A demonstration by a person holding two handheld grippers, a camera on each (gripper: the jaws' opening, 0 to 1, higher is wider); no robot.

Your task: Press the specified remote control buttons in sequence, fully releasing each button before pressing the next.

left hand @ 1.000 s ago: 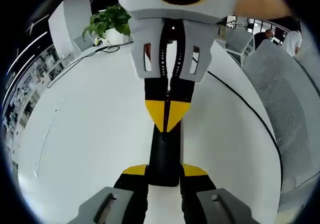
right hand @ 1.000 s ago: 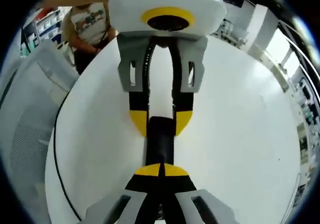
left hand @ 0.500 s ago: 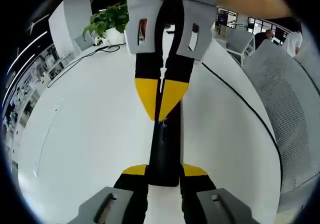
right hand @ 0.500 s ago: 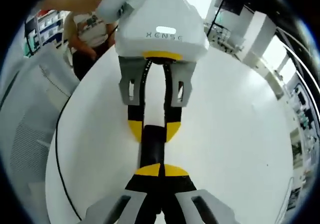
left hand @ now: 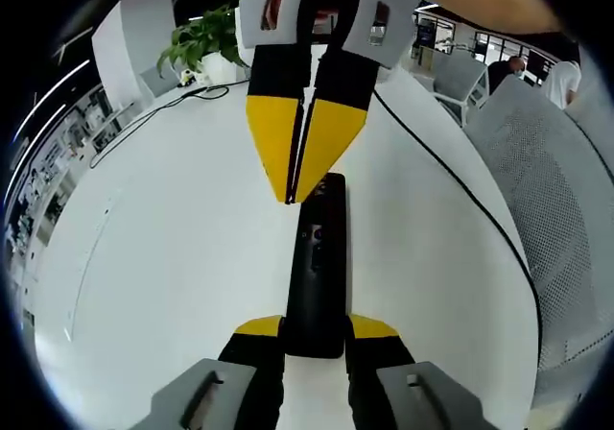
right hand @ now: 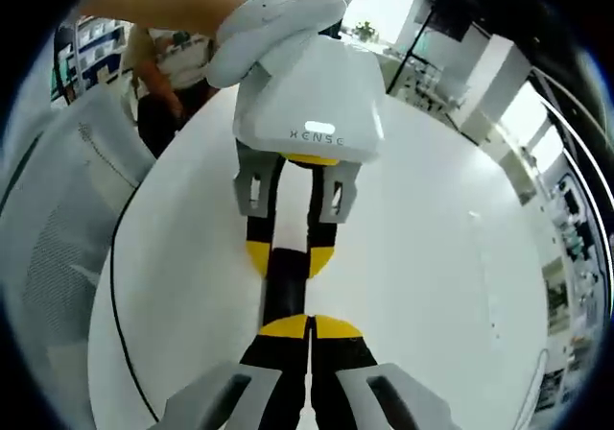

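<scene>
The slim black remote control (left hand: 317,267) lies on the white surface (left hand: 173,257), its near end clamped by the left claw (left hand: 315,326). It looks light, rigid and smooth, so the narrow sides suit holding. The right claw (left hand: 299,198), pinched closed, hovers over its far buttons.

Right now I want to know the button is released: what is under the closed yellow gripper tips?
In the left gripper view, the right gripper is shut, its tips over the far end of the black remote, lying on the white table. Whether they touch it is unclear; the buttons beneath are covered.
</scene>
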